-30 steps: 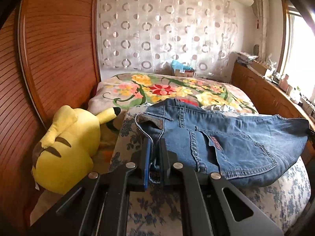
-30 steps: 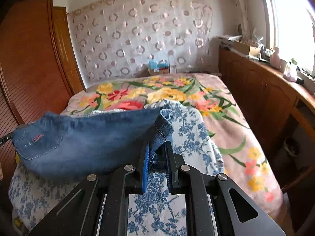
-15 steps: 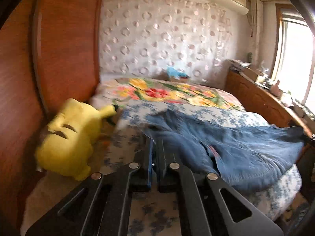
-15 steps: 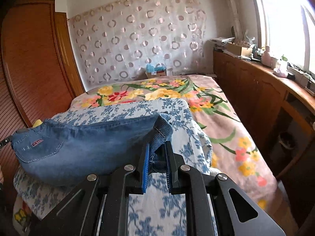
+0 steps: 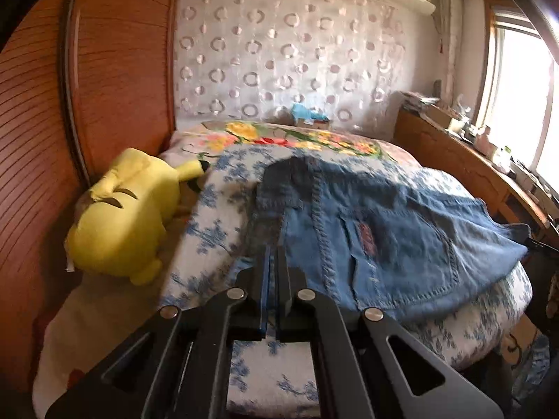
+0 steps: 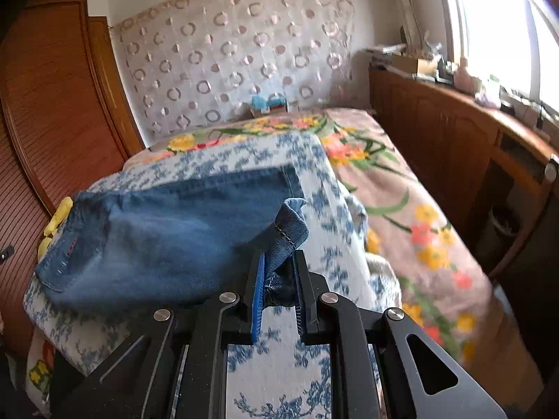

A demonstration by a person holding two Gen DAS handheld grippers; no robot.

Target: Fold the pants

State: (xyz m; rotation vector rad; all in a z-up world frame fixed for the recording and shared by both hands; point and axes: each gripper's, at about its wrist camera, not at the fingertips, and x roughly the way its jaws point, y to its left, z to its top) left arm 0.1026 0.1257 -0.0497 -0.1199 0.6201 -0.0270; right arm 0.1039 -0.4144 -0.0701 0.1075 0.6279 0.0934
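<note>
Blue denim pants [image 5: 384, 237] are spread sideways over a white quilt with blue flowers [image 5: 216, 216], back pocket and red tag facing up. My left gripper [image 5: 274, 255] is shut on the waistband edge at the pants' left end. In the right wrist view the pants [image 6: 167, 230] stretch off to the left. My right gripper [image 6: 277, 272] is shut on a bunched fold of denim at the right end, its blue pads [image 6: 259, 289] pressing the cloth. The denim hangs slightly between the two grips and rests on the quilt [image 6: 314, 209].
A yellow plush toy [image 5: 122, 216] lies left of the quilt against the wooden panelling [image 5: 115, 80]. A bedspread with bright flowers [image 6: 401, 188] covers the bed beyond. A wooden cabinet [image 6: 454, 129] with clutter runs along the right under the window. A small box [image 6: 269, 104] sits at the far end.
Both grippers drew back toward the near end of the bed and sank a little, dragging the pants with them. More quilt now shows beyond the denim, which lies lower.
</note>
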